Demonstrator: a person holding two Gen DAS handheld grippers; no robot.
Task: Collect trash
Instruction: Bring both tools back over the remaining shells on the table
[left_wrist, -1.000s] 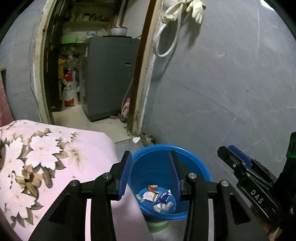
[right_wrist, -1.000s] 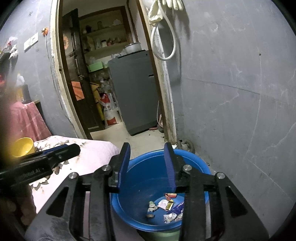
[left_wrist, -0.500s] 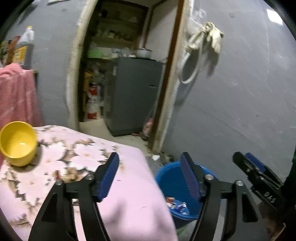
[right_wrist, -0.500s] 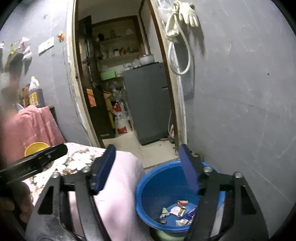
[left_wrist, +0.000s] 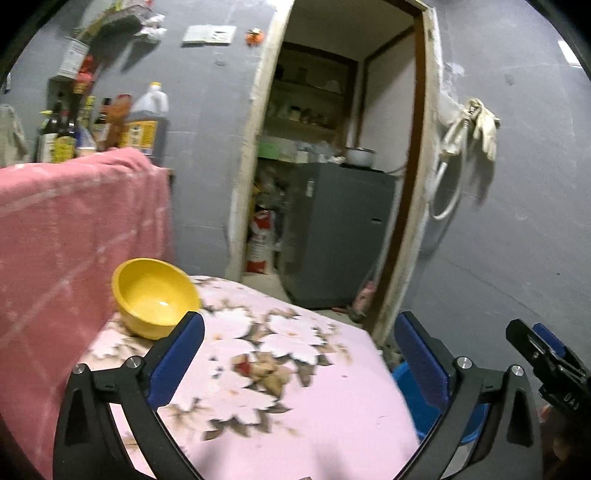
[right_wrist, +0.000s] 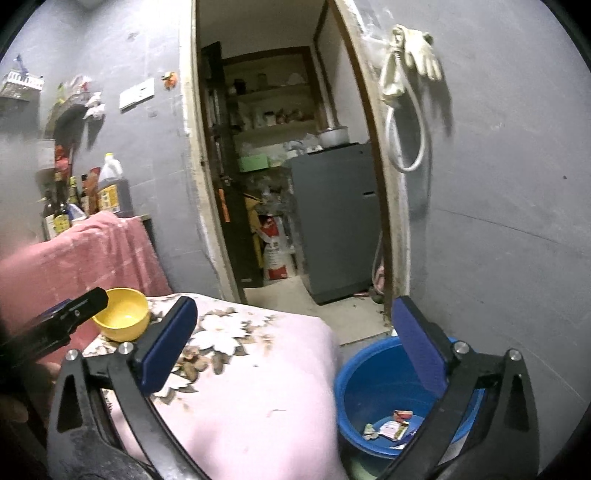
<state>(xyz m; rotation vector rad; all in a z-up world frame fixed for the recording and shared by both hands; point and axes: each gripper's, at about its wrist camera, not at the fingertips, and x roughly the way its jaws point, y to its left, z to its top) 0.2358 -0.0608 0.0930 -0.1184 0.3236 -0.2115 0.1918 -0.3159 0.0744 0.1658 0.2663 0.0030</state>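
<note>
Hovering above the pink floral cloth (left_wrist: 295, 406) that covers the surface, the left claw (left_wrist: 299, 354) has its blue-padded fingers spread wide apart with nothing between them. The right claw (right_wrist: 291, 336) is likewise spread wide and holds nothing; it sits over the right edge of the same cloth, one finger above the fabric and the other above the blue basin (right_wrist: 373, 373). That basin stands on the floor just beside the surface, against the grey wall (right_wrist: 517, 221). Trash (right_wrist: 391, 428), several small wrappers, lies in the bottom of the basin. From the left wrist view only a sliver of the basin (left_wrist: 402, 376) shows past the cloth edge, its contents hidden. A yellow bowl (left_wrist: 155, 295) rests upright on the cloth at its far left corner, next to a draped pink towel (left_wrist: 74, 229). Bottles (left_wrist: 144, 122) stand behind the towel. An open doorway (right_wrist: 280, 177) leads to a storeroom with a grey cabinet (right_wrist: 336, 218). Pale gloves (right_wrist: 421, 55) and a looped hose hang on the wall right of the doorway.
</note>
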